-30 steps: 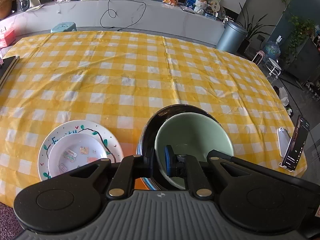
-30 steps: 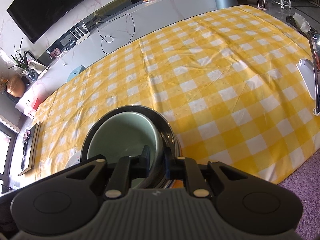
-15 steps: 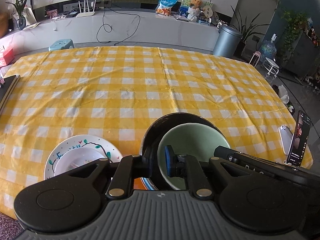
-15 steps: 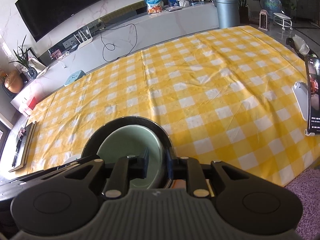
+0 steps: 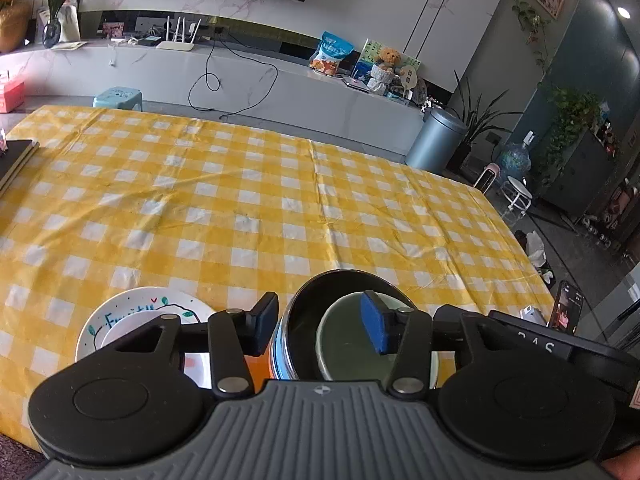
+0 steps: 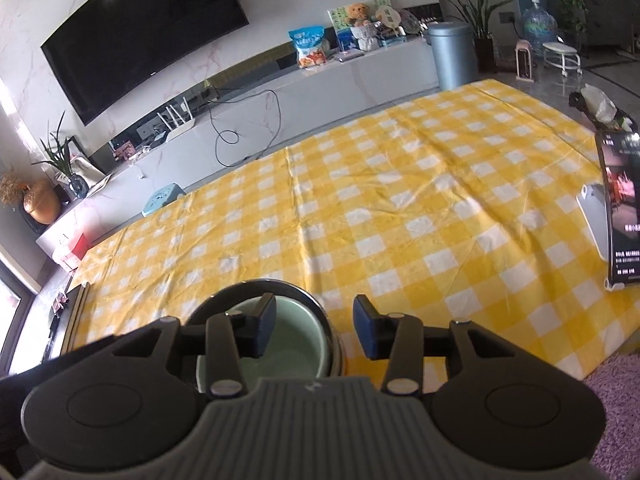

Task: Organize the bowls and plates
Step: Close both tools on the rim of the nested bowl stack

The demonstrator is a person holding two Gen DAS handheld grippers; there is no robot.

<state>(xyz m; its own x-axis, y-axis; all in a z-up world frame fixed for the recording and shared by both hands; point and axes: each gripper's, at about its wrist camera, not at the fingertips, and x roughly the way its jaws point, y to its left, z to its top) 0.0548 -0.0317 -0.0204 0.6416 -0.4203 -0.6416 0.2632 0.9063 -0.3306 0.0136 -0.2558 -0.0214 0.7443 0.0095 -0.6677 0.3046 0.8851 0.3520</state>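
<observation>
A counter [image 5: 240, 184] covered in yellow-and-white check cloth fills both views. Near its front edge sits a dark metal bowl [image 5: 316, 300] with a pale green bowl [image 5: 348, 344] nested inside it.

Only the left wrist view shows the white plate [image 5: 132, 304] with painted leaves and lettering, just beside the metal bowl toward the counter's left side, with a smaller white dish [image 5: 120, 330] lying on it. Only the right wrist view shows clearly the phone [image 6: 624, 212] propped upright at the counter's right edge, with a pale flat device [image 6: 592, 212] lying just beside it.

The left claw [image 5: 320, 326] is spread wide, holding nothing: its black finger hangs outside the metal bowl's left wall and its blue-padded finger hangs over the green bowl. The right claw [image 6: 316, 326] is also spread wide and empty, one finger over the green bowl, the other outside the metal bowl's right side above the cloth.

Half a second earlier both claws were pinched narrow on the bowls' rims; both have now opened and released. The bowls sit in the same place on the counter.
</observation>
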